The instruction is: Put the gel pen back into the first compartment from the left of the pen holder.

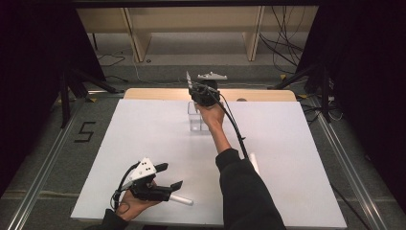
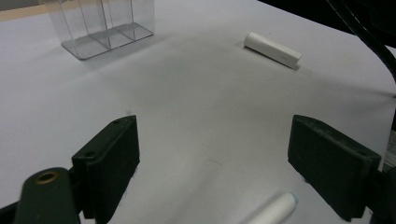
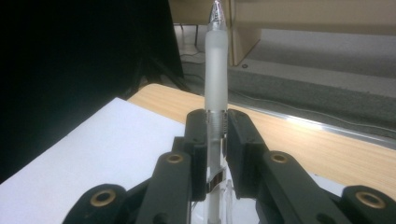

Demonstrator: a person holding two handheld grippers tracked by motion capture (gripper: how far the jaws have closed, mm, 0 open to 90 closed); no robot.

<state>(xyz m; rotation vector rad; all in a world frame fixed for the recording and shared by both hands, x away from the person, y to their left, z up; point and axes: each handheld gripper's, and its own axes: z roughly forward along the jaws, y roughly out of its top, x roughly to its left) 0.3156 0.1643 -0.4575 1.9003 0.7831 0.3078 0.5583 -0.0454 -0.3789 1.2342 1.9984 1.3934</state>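
Note:
My right gripper (image 3: 216, 122) is shut on a frosted, translucent pen (image 3: 216, 70), gripped near its lower part with its tip pointing away from the jaws. In the high view this gripper (image 1: 201, 93) hovers just above a clear divided container (image 1: 197, 120) at the table's far middle. My left gripper (image 1: 172, 175) rests open near the front left edge, with nothing between its jaws. A white cylinder (image 1: 182, 200) lies just right of it, also seen as a white cylinder (image 2: 276, 210) low between the jaws of the left gripper (image 2: 217, 163).
A second white cylinder (image 2: 272, 49) lies farther out on the white table (image 1: 143, 139), partly behind the right sleeve (image 1: 244, 191). The clear container (image 2: 105, 28) stands far off. A wooden strip (image 3: 299, 140) borders the table's far edge; beyond it lie floor and cables.

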